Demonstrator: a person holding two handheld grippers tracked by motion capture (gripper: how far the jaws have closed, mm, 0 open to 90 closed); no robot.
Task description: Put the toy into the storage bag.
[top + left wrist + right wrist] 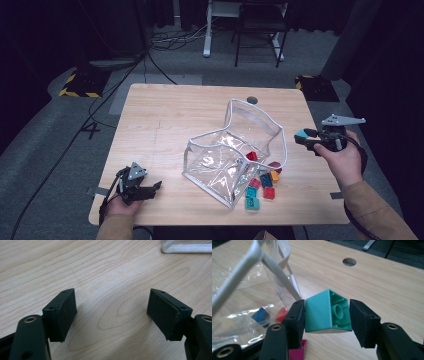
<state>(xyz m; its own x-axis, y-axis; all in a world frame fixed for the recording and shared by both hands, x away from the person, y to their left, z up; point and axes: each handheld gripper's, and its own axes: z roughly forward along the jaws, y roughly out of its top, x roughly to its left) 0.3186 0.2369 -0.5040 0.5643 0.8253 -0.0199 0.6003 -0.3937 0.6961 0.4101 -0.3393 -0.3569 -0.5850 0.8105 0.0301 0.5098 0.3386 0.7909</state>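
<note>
Left gripper [156,187] rests low at the near left of the wooden table [170,115], its jaws spread wide over bare wood with nothing between them. Right gripper [299,137], held up at the table's right edge, clamps a teal block [327,312] between its pads. Between the two lies a clear plastic bag [235,150] with white trim, mouth open upward; loose blocks [261,187] in red, teal, orange and magenta sit at its near right corner.
</note>
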